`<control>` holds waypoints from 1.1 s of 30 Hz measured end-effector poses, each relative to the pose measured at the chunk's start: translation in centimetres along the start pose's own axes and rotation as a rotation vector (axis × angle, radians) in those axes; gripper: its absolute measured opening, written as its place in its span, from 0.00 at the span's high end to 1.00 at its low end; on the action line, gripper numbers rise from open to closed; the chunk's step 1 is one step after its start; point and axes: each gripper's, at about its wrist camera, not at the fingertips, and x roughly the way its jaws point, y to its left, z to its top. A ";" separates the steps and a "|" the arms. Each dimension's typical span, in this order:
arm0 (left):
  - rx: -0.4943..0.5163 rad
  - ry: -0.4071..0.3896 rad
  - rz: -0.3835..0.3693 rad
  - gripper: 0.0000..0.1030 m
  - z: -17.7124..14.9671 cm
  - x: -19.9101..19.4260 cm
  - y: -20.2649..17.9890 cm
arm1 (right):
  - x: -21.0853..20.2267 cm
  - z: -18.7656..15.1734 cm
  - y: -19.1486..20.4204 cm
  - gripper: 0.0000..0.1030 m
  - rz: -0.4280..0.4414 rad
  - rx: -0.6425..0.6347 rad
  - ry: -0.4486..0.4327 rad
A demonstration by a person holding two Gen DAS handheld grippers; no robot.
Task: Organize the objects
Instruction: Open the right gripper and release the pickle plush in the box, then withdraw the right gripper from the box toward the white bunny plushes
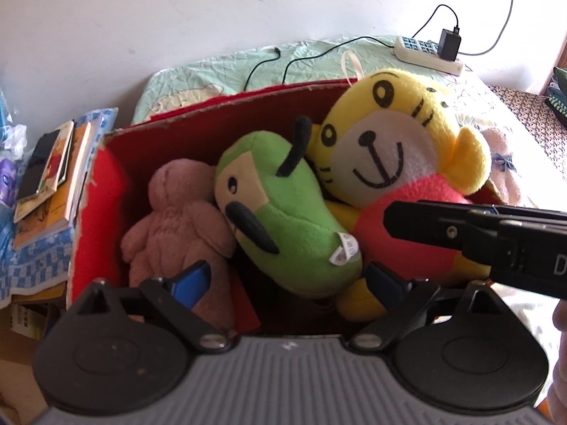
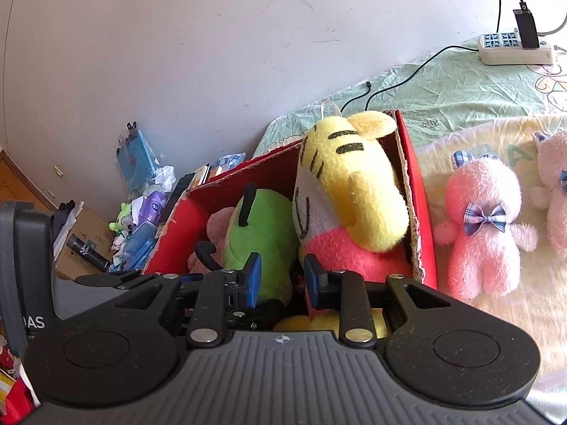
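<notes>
A red cardboard box (image 1: pixel 106 212) on the bed holds three plush toys: a dusty-pink one (image 1: pixel 177 219) at the left, a green one (image 1: pixel 283 212) in the middle and a yellow tiger (image 1: pixel 389 141) leaning on the right wall. My left gripper (image 1: pixel 287 281) hovers open over the box's near side, with the green toy's lower end between its blue pads and not pinched. My right gripper (image 2: pixel 282 278) is open above the box's near right corner (image 2: pixel 421 269), its pads beside the green toy (image 2: pixel 258 233) and the tiger (image 2: pixel 354 191). It reaches in from the right in the left wrist view.
Two pink plush bears (image 2: pixel 478 226) (image 2: pixel 553 191) lie on the bedspread right of the box. A power strip with a charger (image 2: pixel 514 49) and cables sits by the wall. Books (image 1: pixel 53 177) and clutter (image 2: pixel 141 212) are stacked left of the box.
</notes>
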 end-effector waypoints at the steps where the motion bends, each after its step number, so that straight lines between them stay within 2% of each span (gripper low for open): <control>1: -0.003 -0.002 0.000 0.07 0.0 -0.1 0.0 | -0.1 0.1 -0.1 0.73 0.003 -0.001 0.002; 11: -0.049 -0.015 0.083 0.07 -0.3 -1.6 -1.0 | -1.3 0.7 -0.4 0.72 0.030 0.002 0.029; 27: -0.149 -0.035 0.232 0.07 -1.1 -5.1 -2.5 | -3.2 1.4 0.2 0.72 0.157 -0.095 0.091; 29: -0.164 -0.037 0.245 0.03 -1.3 -5.4 -2.6 | -3.4 1.5 0.3 0.71 0.175 -0.107 0.099; 33: -0.204 -0.034 0.266 0.03 -1.9 -6.0 -2.6 | -3.7 1.4 0.5 0.71 0.204 -0.134 0.119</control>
